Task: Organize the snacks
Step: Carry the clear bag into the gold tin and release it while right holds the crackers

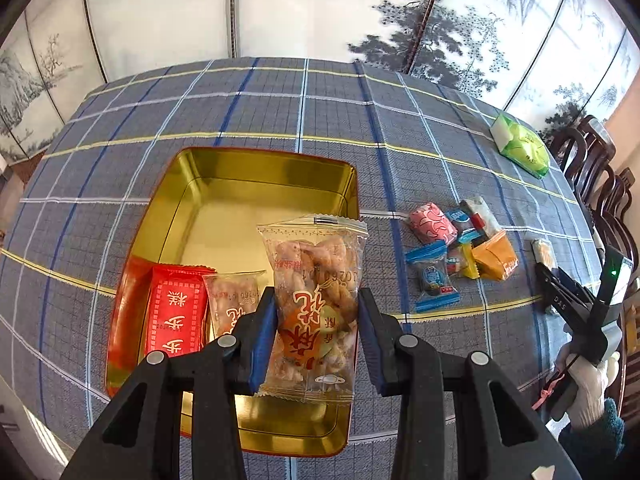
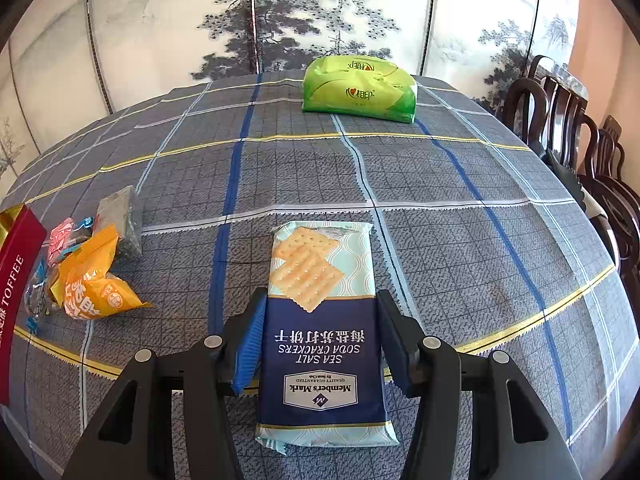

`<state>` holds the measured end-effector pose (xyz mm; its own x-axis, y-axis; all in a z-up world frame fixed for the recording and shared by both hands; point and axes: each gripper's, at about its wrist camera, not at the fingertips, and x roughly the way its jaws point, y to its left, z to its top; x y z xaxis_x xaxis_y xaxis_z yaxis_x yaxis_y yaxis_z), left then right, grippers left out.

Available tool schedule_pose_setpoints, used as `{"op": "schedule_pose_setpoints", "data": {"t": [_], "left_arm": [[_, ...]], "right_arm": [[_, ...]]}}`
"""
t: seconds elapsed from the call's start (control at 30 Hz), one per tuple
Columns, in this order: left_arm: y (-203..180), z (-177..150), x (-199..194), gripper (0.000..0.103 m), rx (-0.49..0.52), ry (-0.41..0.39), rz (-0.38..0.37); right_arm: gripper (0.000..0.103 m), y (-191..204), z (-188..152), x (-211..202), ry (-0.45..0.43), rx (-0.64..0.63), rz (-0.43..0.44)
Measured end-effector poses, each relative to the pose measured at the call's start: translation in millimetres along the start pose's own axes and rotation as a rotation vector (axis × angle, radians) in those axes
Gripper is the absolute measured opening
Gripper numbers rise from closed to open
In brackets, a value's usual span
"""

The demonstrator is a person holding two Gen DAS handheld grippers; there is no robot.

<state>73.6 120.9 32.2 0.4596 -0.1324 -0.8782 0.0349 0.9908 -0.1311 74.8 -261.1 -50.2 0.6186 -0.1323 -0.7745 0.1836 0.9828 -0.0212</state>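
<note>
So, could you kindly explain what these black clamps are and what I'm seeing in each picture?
No robot here: a person holds a two-finger clamp in each hand, each with a camera looking along its fingers. In the left view, the left gripper grips a clear snack packet over a gold tin that already holds a red packet and another clear one. Loose sweets lie on the checked tablecloth. In the right view, the right gripper straddles a soda cracker pack lying on the cloth; a green tissue pack sits beyond.
</note>
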Motion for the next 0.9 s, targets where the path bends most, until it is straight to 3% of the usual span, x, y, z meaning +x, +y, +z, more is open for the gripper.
{"op": "schedule_pose_setpoints", "data": {"t": [0.13,0.23,0.63,0.9], "left_arm": [[8,-4,18,0.035,-0.04,0.039,-0.005],[14,-7,28,0.035,-0.065,0.055,-0.049],[11,-28,56,0.035,0.007,0.156,0.042],[9,-33,53,0.035,0.043,0.151,0.065]], "right_arm": [[0.055,-1,0,0,0.0,0.0,-0.001],[0.055,0,0,0,0.0,0.001,-0.002],[0.056,-1,0,0,0.001,0.003,-0.003],[0.058,-3,-1,-1,0.002,0.01,-0.005]]}}
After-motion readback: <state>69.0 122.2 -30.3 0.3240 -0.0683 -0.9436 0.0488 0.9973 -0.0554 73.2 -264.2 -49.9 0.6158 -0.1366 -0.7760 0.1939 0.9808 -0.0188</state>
